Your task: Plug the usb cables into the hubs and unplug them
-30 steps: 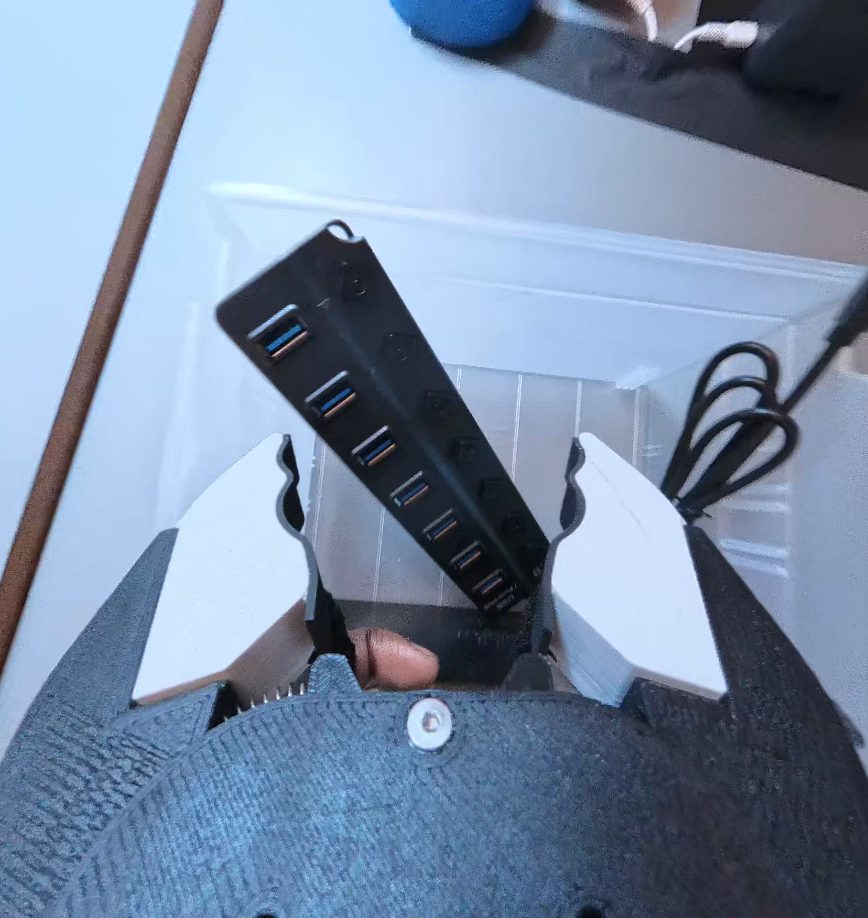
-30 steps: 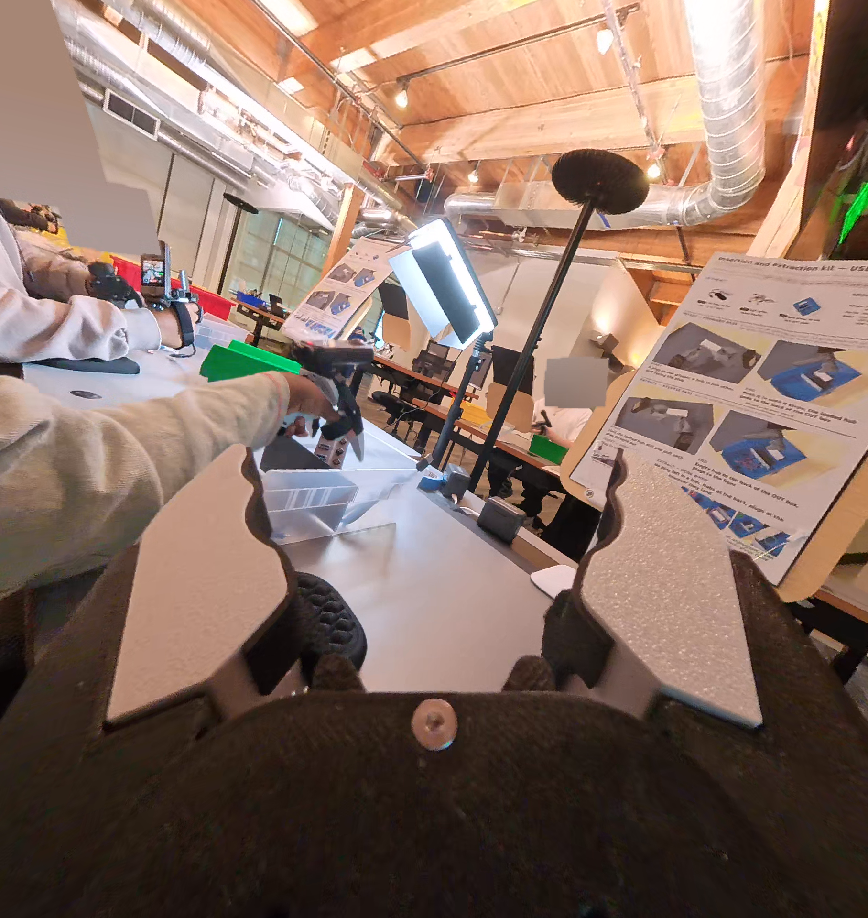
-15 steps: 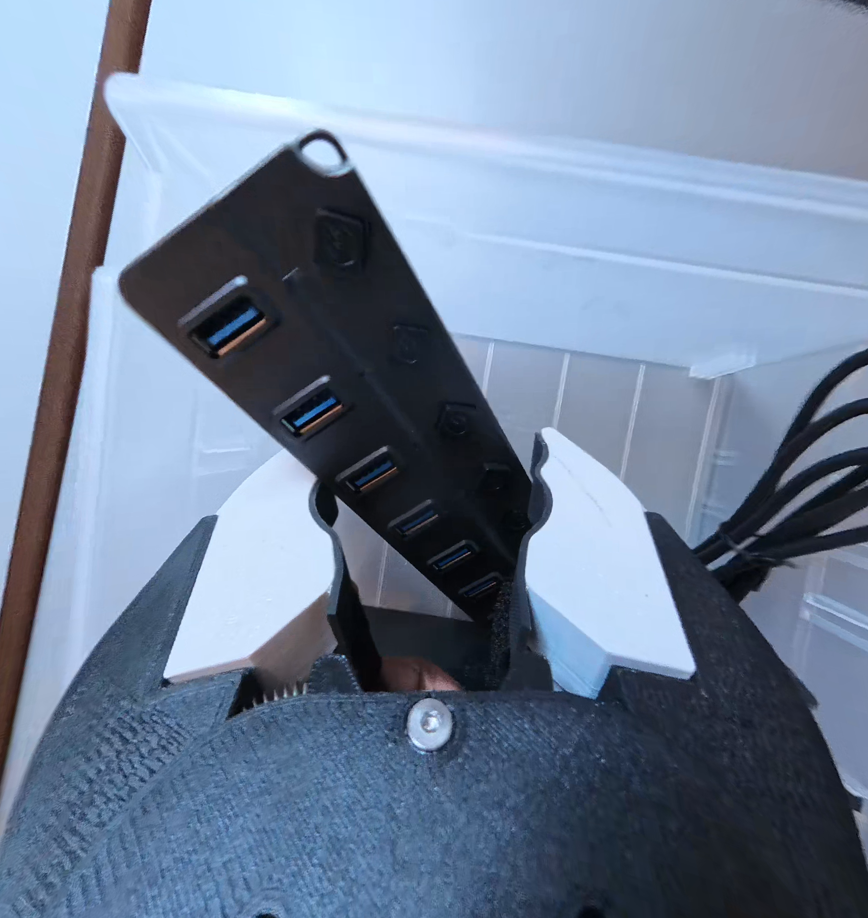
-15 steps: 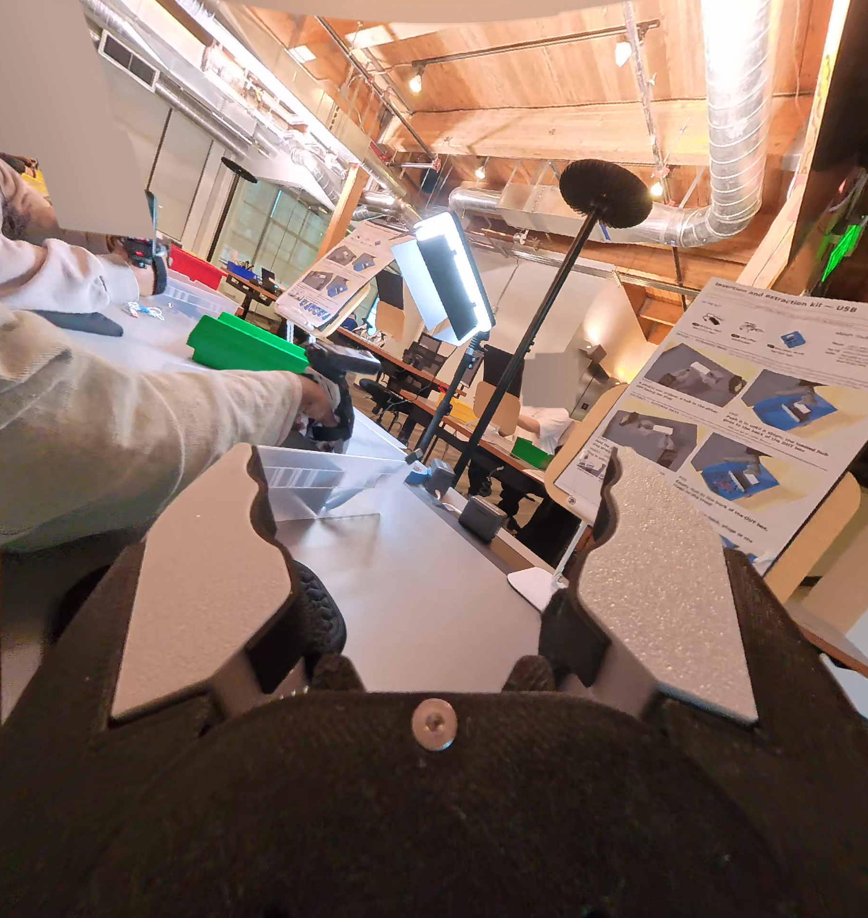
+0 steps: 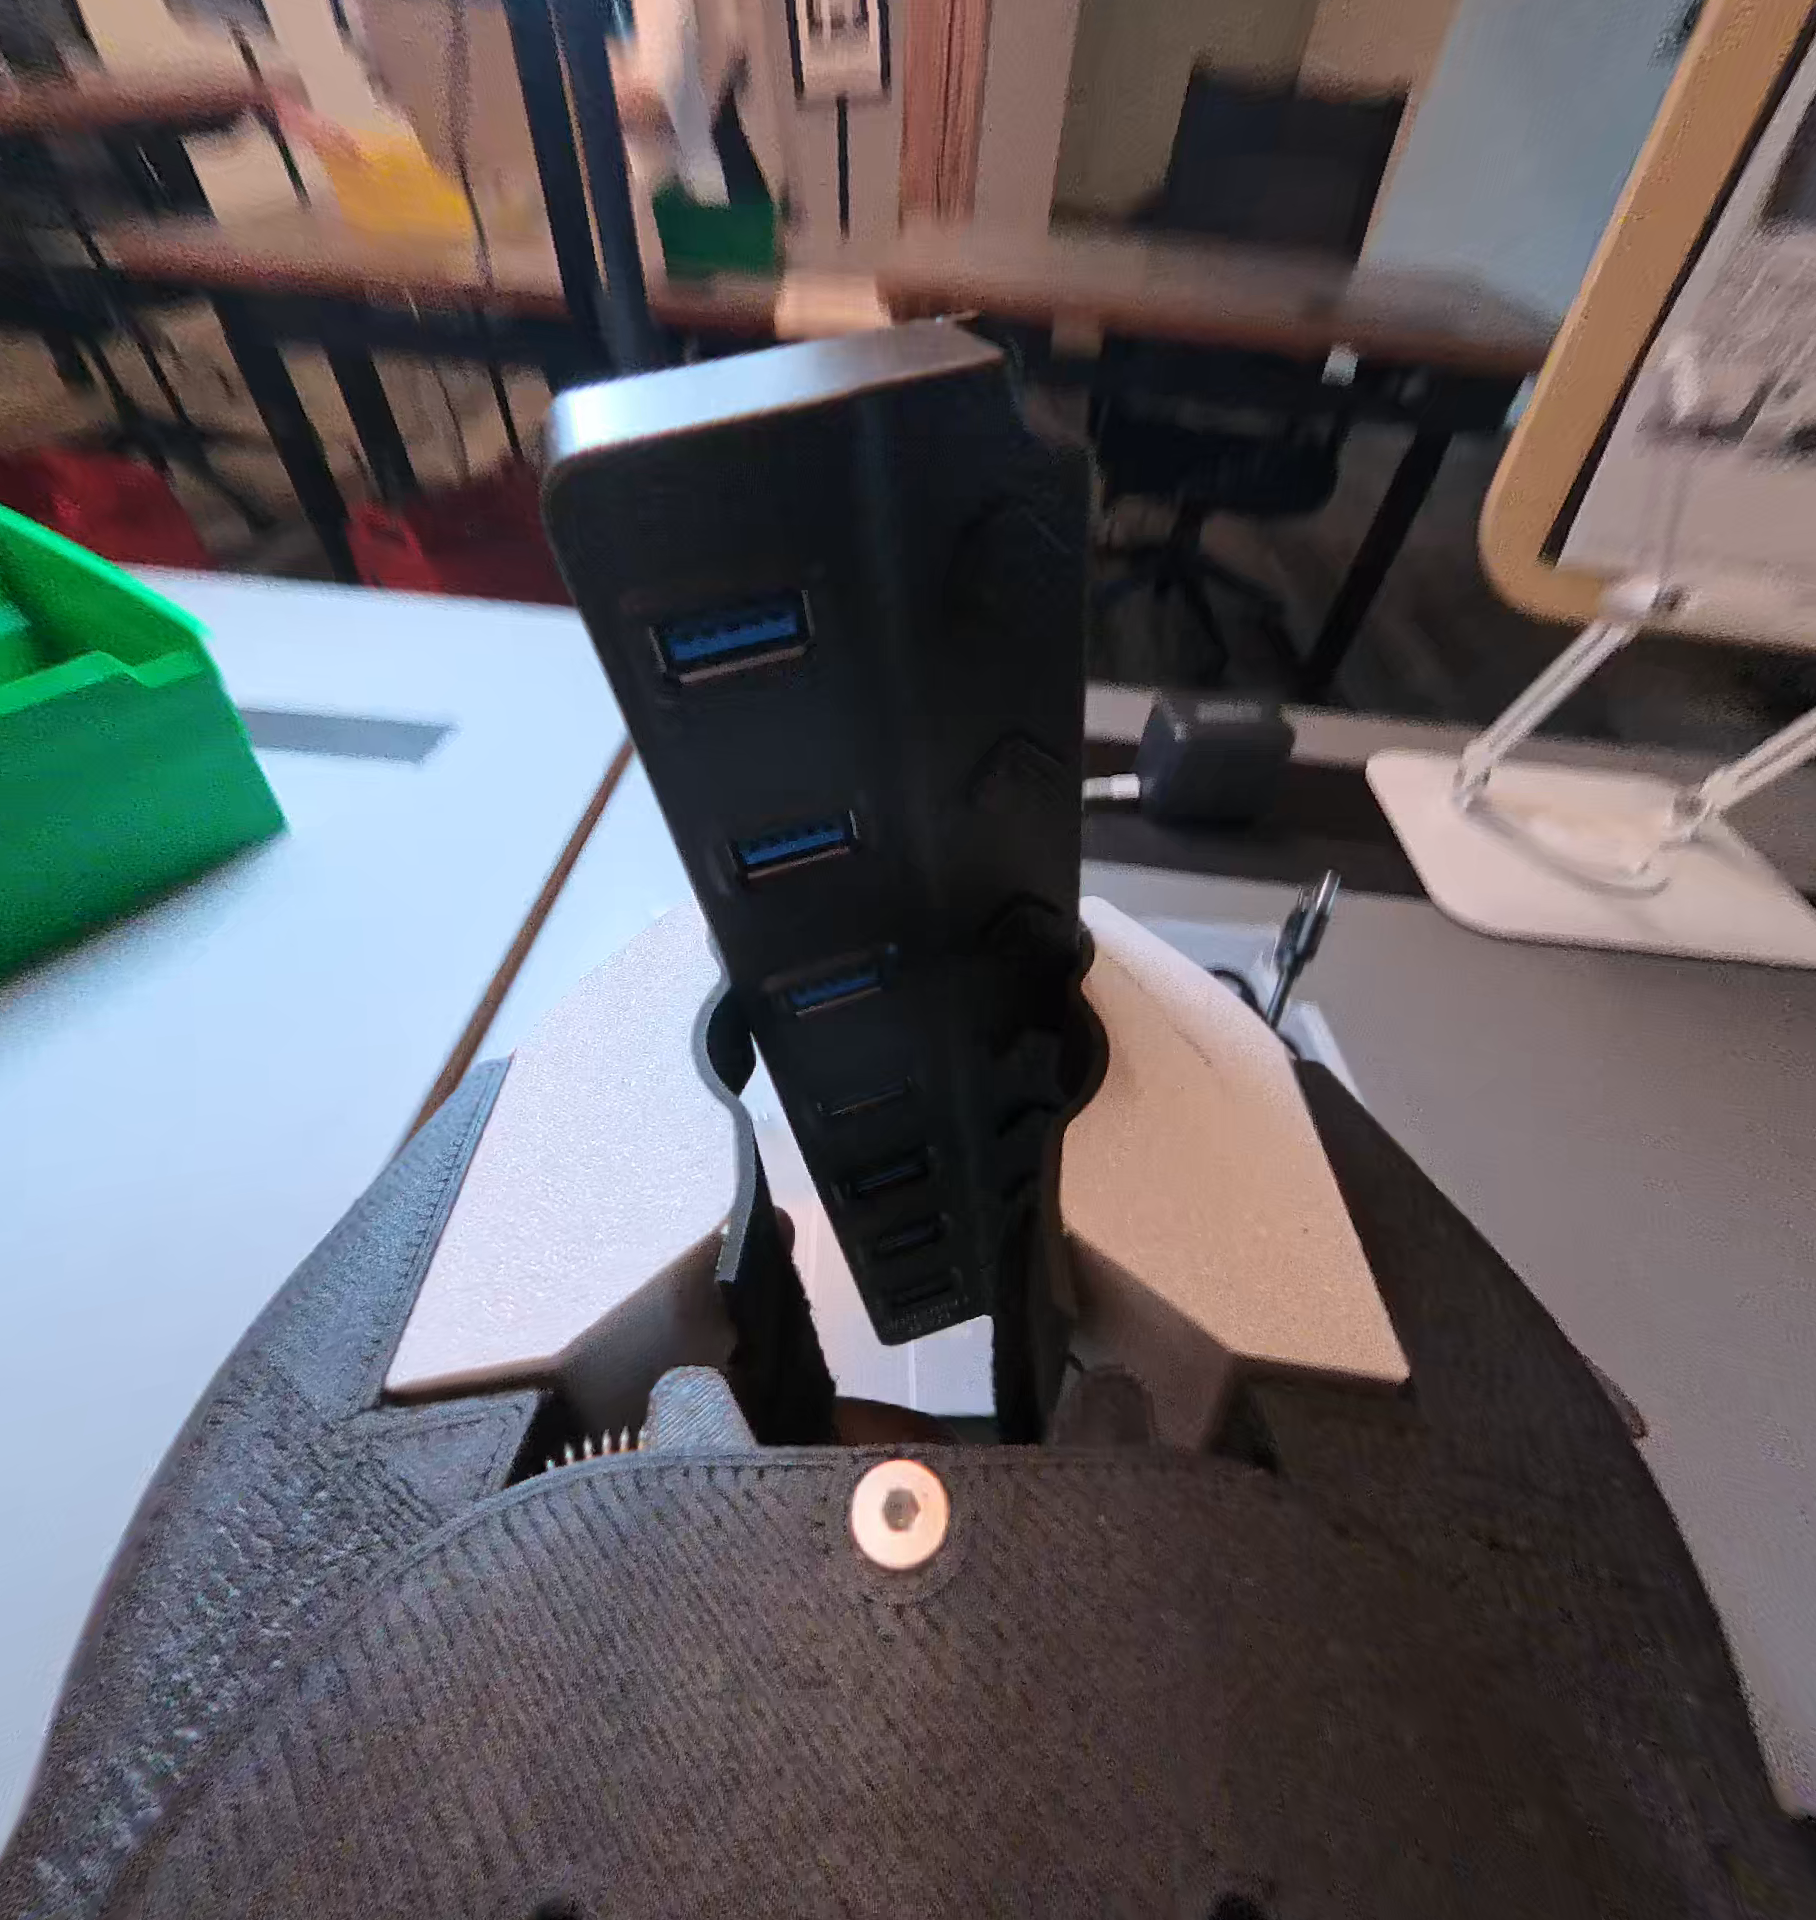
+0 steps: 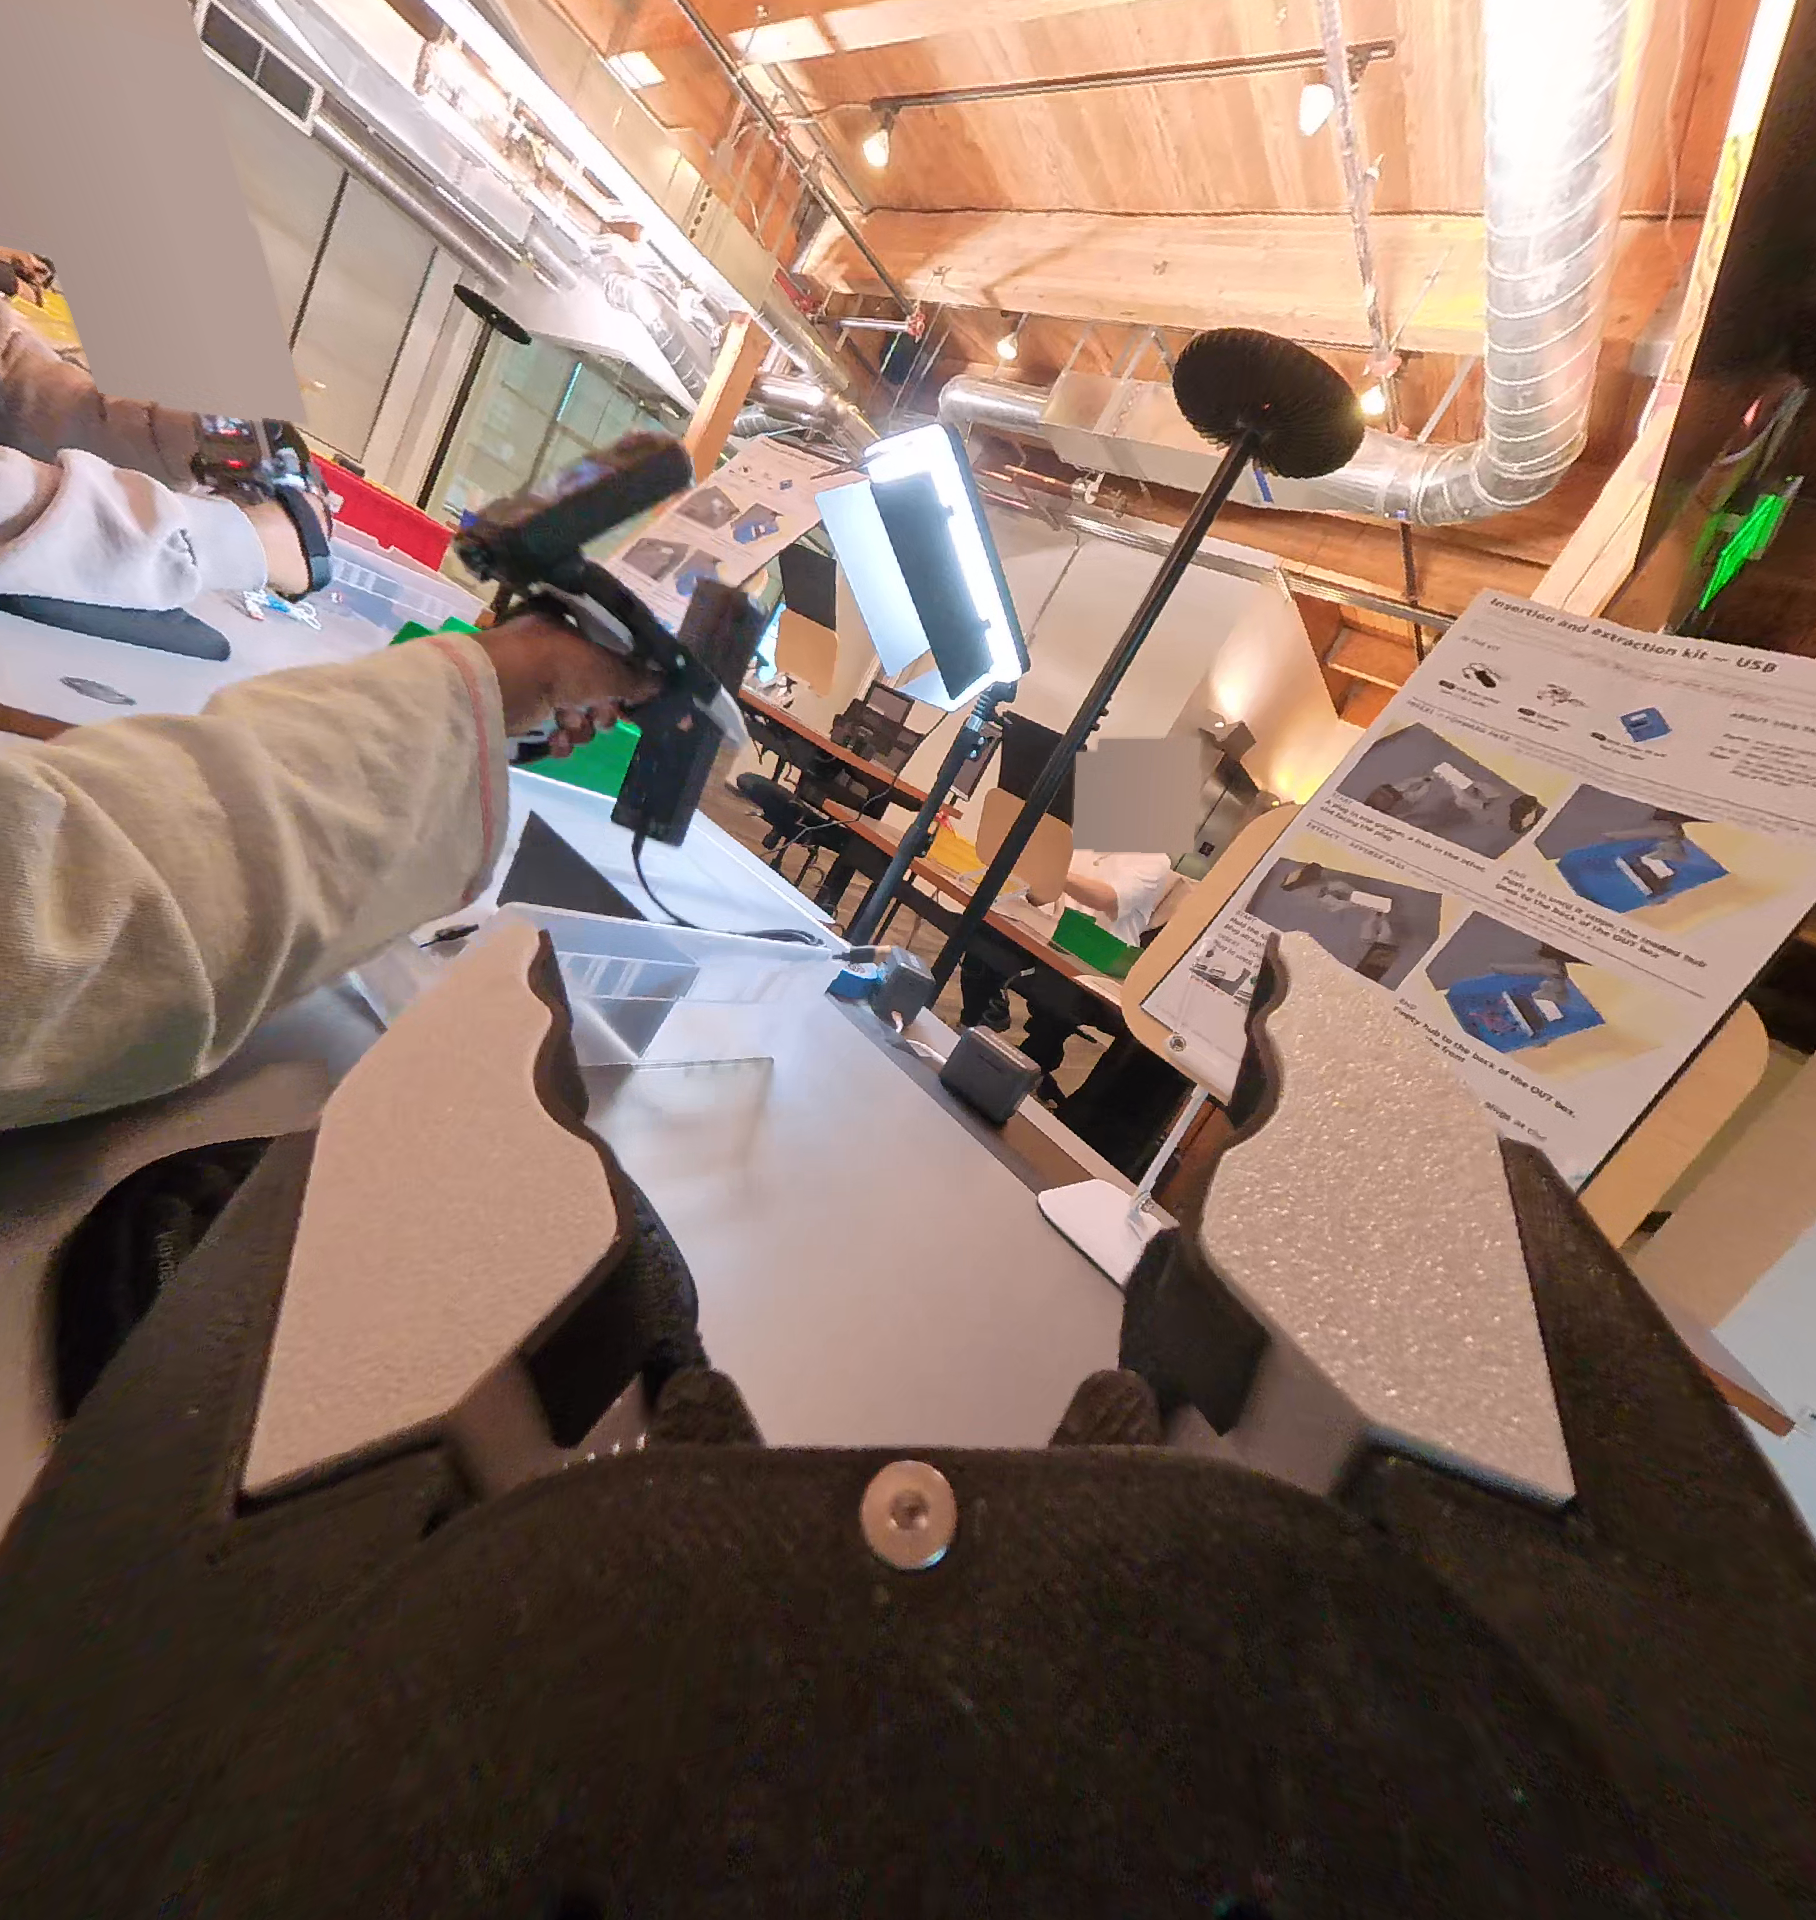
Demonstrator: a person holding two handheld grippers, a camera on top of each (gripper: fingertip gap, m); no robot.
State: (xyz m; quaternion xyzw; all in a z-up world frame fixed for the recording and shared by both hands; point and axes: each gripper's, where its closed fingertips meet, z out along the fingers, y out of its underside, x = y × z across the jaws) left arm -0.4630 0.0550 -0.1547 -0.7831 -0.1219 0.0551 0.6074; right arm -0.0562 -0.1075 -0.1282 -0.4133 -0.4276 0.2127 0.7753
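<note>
Hub (image 5: 831,831) clamped low in left gripper (image 5: 909,1049), fingers (image 5: 592,1143) closed on lower third, long body standing nearly upright, well above grey table (image 5: 1569,1143), port face toward camera. Seen from right wrist view: same hub (image 6: 688,717) held aloft over clear bin (image 6: 634,977), own cable (image 6: 675,904) trailing down from bottom end into bin. Right gripper (image 6: 909,1132) wide open, empty, low over table (image 6: 862,1226), well apart from hub. Spare USB cable (image 5: 1299,945) poking up just right of left finger, plug end only visible, rest hidden. Risks, as judgement: grip sits near one end, so long lever arm above fingers; insertion force at upper ports likely to pivot hub in jaws or pop it out. Trailing cable could snag bin wall and tug hub off axis during carry. Heavy motion blur in left wrist view suggests fast swing; loose clamp plus speed could mean slip. Plug orientation unknown, cannot tell from here; forcing it flipped would jam or skew hub. Right gripper reaching for cable beside left finger risks bumping hub or bin. Standing instruction board (image 6: 1527,883) and its white base (image 5: 1600,873) close on right side; wide swing could knock it. Safer: regrip nearer middle or brace hub on table before plugging.
</note>
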